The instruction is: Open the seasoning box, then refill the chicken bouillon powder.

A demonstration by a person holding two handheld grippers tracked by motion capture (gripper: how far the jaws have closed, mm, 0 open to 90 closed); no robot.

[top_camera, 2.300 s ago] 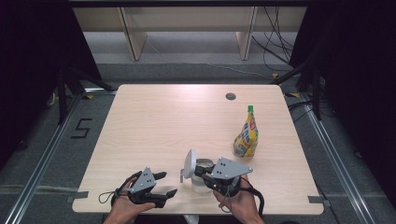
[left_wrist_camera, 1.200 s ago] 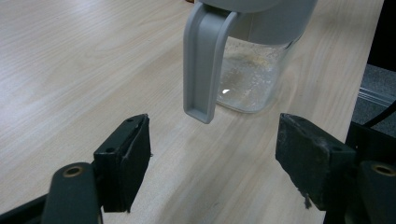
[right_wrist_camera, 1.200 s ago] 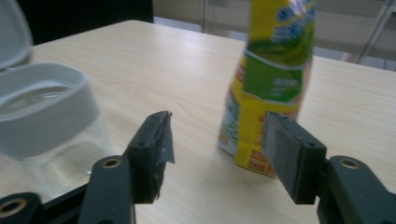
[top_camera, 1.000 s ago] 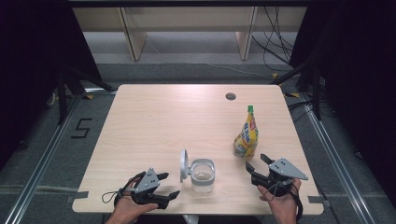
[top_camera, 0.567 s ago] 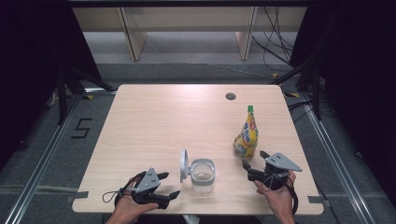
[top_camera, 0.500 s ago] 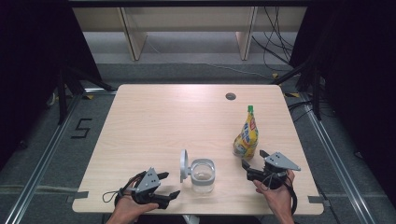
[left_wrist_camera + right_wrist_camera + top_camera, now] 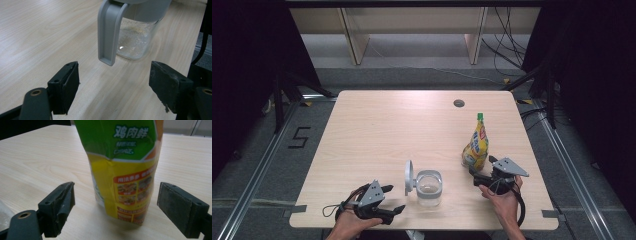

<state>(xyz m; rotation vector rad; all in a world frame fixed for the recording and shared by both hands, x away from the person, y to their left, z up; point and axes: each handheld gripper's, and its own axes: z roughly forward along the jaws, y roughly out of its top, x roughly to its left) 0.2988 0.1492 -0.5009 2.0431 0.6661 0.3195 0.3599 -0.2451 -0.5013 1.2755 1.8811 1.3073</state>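
A yellow and green pouch (image 7: pixel 476 145) with a green cap stands upright at the table's right. My right gripper (image 7: pixel 475 176) sits low just in front of its base. Its jaws have just been opening, and the pouch (image 7: pixel 125 170) stands ahead of the gap with neither pad touching it; the right gripper (image 7: pixel 116 192) is open. A clear jar (image 7: pixel 428 187) stands near the front edge with its grey lid (image 7: pixel 409 176) flipped up. My left gripper (image 7: pixel 393 198) rests open to its left, facing the jar (image 7: pixel 135 37) and the hanging lid (image 7: pixel 108 32).
The wooden table (image 7: pixel 377 130) has a round cable hole (image 7: pixel 459 103) at its far right. Its front edge lies just behind both hands. Dark floor and metal rails surround it.
The right gripper left the jar, swung out to the right, then moved in and down towards the pouch's base. The left gripper stayed put.
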